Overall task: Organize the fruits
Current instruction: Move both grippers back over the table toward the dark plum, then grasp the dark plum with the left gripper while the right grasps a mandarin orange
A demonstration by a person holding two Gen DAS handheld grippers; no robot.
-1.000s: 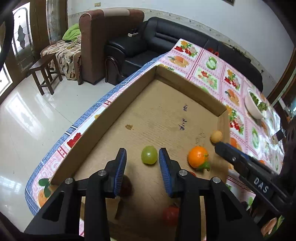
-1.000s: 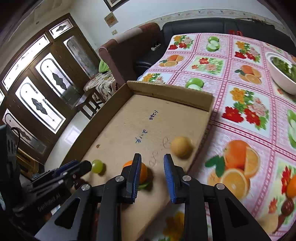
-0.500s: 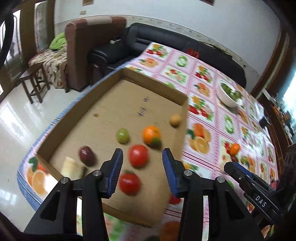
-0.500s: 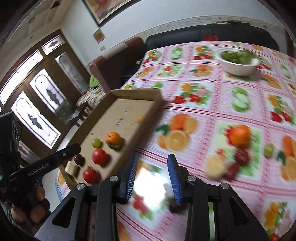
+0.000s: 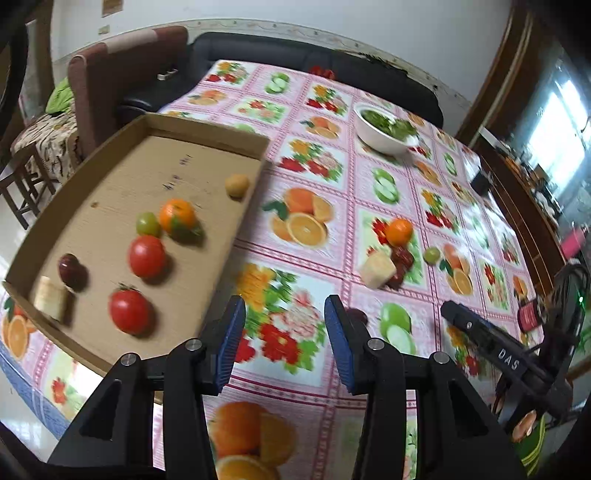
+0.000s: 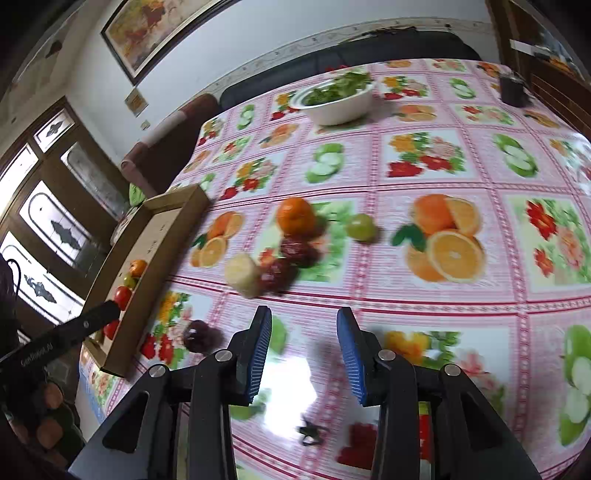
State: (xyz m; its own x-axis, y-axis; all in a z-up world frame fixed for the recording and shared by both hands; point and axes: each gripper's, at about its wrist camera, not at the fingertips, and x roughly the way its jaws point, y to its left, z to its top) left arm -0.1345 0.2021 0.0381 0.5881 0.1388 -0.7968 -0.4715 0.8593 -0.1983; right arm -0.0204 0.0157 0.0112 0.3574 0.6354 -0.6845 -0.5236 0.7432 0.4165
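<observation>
Where the left wrist camera looks, a table wears a pink cloth (image 5: pixel 343 236) printed with oranges, flowers and green apples. The left gripper (image 5: pixel 284 336) hangs over the near part of it, its blue fingers (image 5: pixel 231 338) apart with nothing between them. A flat cardboard tray (image 5: pixel 243 206) sits at the table's left edge. Inside it lie two red tomatoes (image 5: pixel 146 256), a green grape (image 5: pixel 148 223), an orange (image 5: pixel 177 215), a small yellow fruit (image 5: pixel 237 185), a dark plum (image 5: pixel 70 267) and a pale chunk (image 5: pixel 51 301). Out on the cloth, right of the tray, a little heap of loose fruits (image 5: pixel 391 254) waits: an orange, a pale chunk, dark red pieces and a green grape. A white bowl (image 5: pixel 380 142) of greens stands toward the far edge. Behind the table are a black sofa (image 5: pixel 258 46) and a brown armchair (image 5: pixel 122 70). The floor at left is shiny.

From the right wrist camera, the right gripper (image 6: pixel 304 339) is over the cloth too, its jaws opening and empty. The loose fruits (image 6: pixel 291 243) lie just beyond it, and one dark fruit (image 6: pixel 197 334) sits alone near the tray's (image 6: pixel 147 280) near corner. A framed picture (image 6: pixel 155 26) hangs on the wall, and tall wooden doors with glass (image 6: pixel 55 221) stand at left.
</observation>
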